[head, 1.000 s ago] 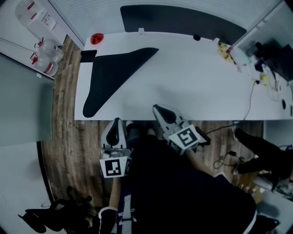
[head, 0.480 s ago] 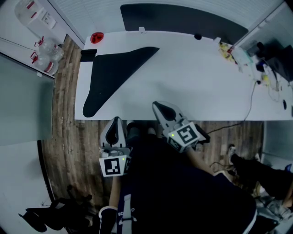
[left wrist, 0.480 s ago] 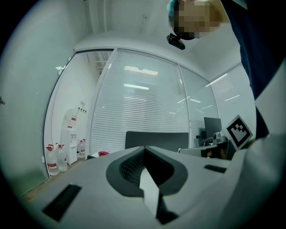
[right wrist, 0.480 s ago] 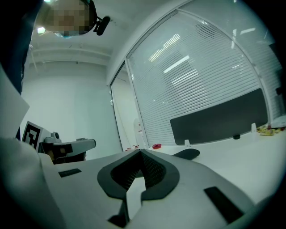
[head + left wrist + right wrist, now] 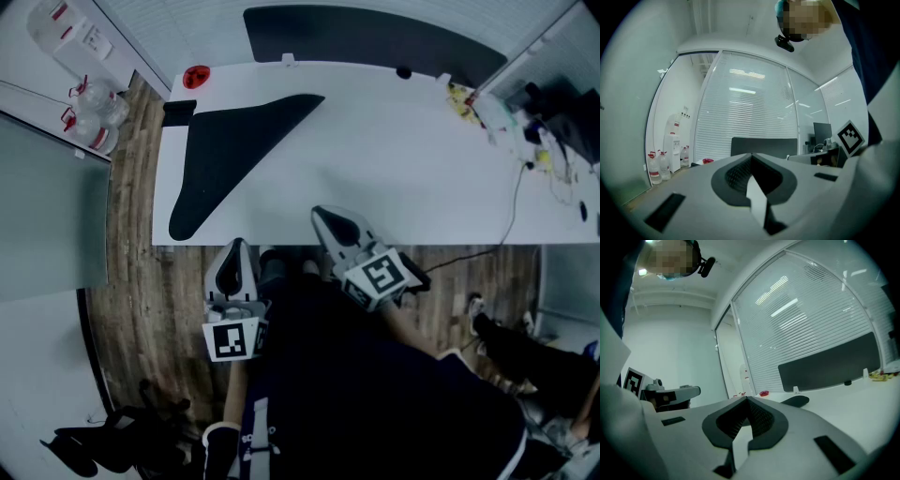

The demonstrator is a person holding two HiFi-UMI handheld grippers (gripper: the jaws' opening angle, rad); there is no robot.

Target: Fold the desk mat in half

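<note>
The left gripper (image 5: 751, 158) has its jaws pressed together with nothing between them. It is held level in front of the person's body, short of the desk's (image 5: 403, 178) near edge. The right gripper (image 5: 746, 401) is also closed and empty. It sits slightly further forward, with its tip over the near edge of the desk, pointing across the bare white top.

The desk mat (image 5: 225, 155) lies well apart from both tools on the left part of the desk. It is a dark, flat shape, wide near the left edge and tapering to a point toward the far middle. That outline suggests it is already doubled over, more corner to corner than edge to edge, though no view shows the layers.

Nothing is pinning the mat, so a springy top layer could creep open. If the fold has to be squared up, closed jaws would only push the mat. It sits close to the desk's left edge, so it could slide on the smooth top and hang over or drop off. A thin mat lying flat also gives the tips little to catch, and a shallow bite could slip. A wide sweep might also hit the small red thing (image 5: 196, 78) at the far left corner.
</note>
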